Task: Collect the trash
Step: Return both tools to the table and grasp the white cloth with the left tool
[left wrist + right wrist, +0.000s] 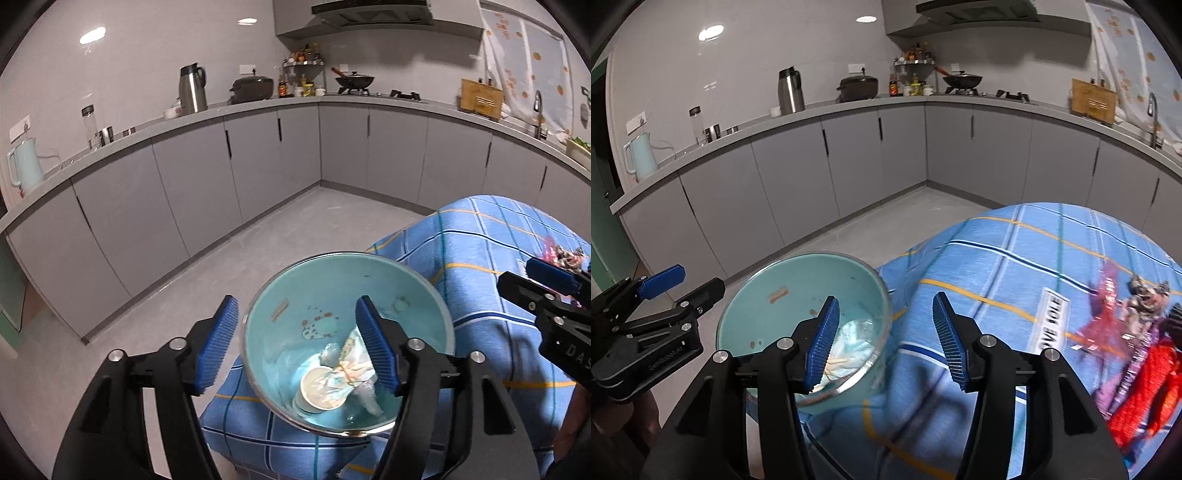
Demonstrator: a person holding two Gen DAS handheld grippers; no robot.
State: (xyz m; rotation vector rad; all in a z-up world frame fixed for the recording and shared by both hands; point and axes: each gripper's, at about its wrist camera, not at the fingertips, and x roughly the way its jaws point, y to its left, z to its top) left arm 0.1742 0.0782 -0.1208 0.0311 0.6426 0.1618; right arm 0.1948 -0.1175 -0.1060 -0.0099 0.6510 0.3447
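Observation:
A teal trash bin [295, 295] stands at the corner of a table with a blue checked cloth [480, 236]. Inside lie a paper cup [319, 387] and crumpled wrappers [354, 365]. My left gripper [299, 347] is open above the bin's mouth, one finger outside the rim, one over the inside. My right gripper [882, 343] is open and empty, above the cloth beside the bin [798, 288]. Red and purple wrappers [1137, 376] and a white label [1052, 325] lie on the cloth [1015, 258] at the right.
Grey kitchen cabinets [207, 177] run along the far walls, with a kettle [24, 166], thermos [192, 88], pots and a stove on the counter. Grey floor [258, 251] lies between the table and the cabinets.

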